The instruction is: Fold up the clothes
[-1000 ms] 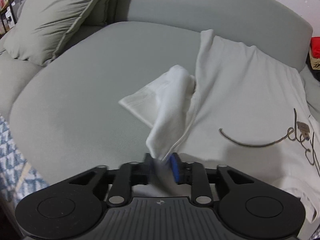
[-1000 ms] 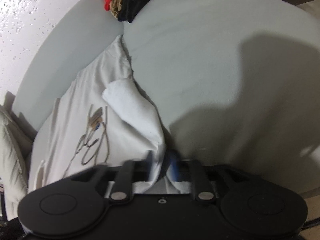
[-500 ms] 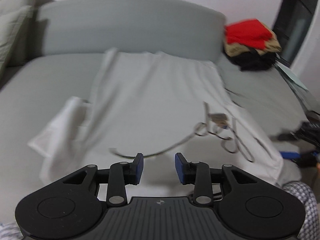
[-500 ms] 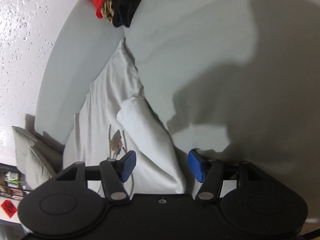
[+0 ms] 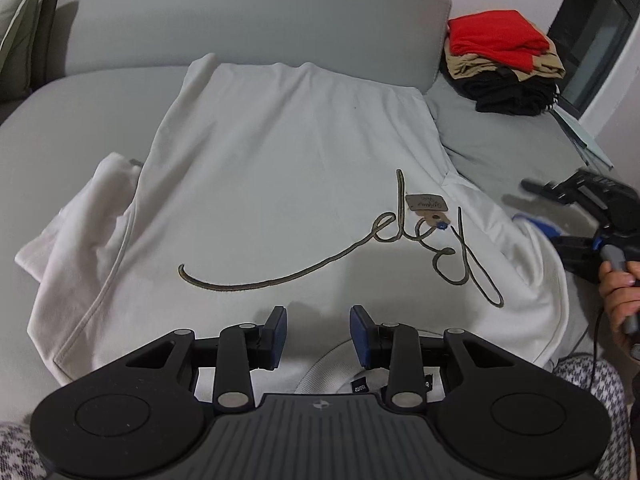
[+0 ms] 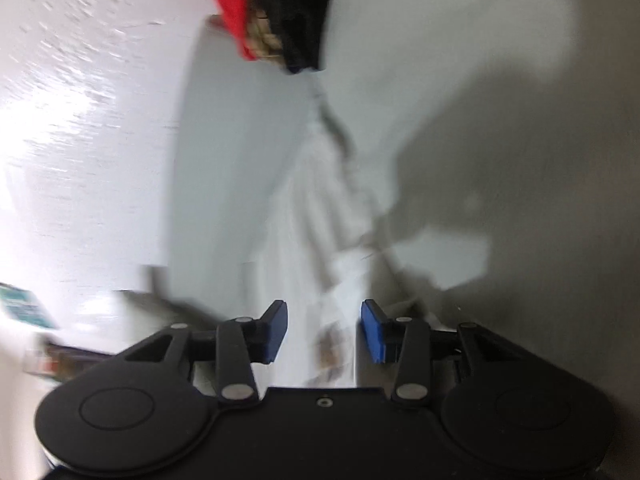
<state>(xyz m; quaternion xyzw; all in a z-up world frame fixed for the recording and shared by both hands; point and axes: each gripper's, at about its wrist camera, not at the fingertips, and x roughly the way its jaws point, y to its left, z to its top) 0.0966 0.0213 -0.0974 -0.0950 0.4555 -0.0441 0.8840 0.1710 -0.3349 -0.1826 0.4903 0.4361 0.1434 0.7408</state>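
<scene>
A white T-shirt [image 5: 280, 184] with dark script lettering [image 5: 380, 236] and a brown tag [image 5: 426, 204] lies flat on the grey sofa [image 5: 240, 12]. Its left sleeve [image 5: 92, 216] rests folded in beside the body. My left gripper [image 5: 318, 328] hovers open over the chest near the collar, with nothing between its blue pads. My right gripper [image 5: 536, 220] sits at the shirt's right edge, held by a hand [image 5: 620, 292]. In its own blurred view the right gripper [image 6: 324, 328] has its jaws closing, pads still apart above white cloth [image 6: 320, 216], gripping nothing.
A stack of folded clothes [image 5: 500, 60], red on tan on black, sits on the sofa's far right corner, also at the top of the right wrist view [image 6: 272, 12]. A grey cushion [image 5: 16, 12] is at the far left. A patterned fabric [image 5: 588, 376] lies at the near edge.
Both grippers have let go of the sleeves they held. The left one swung right to face the shirt's chest. The right one opened wide, then narrowed, and swung along the shirt's right edge.
</scene>
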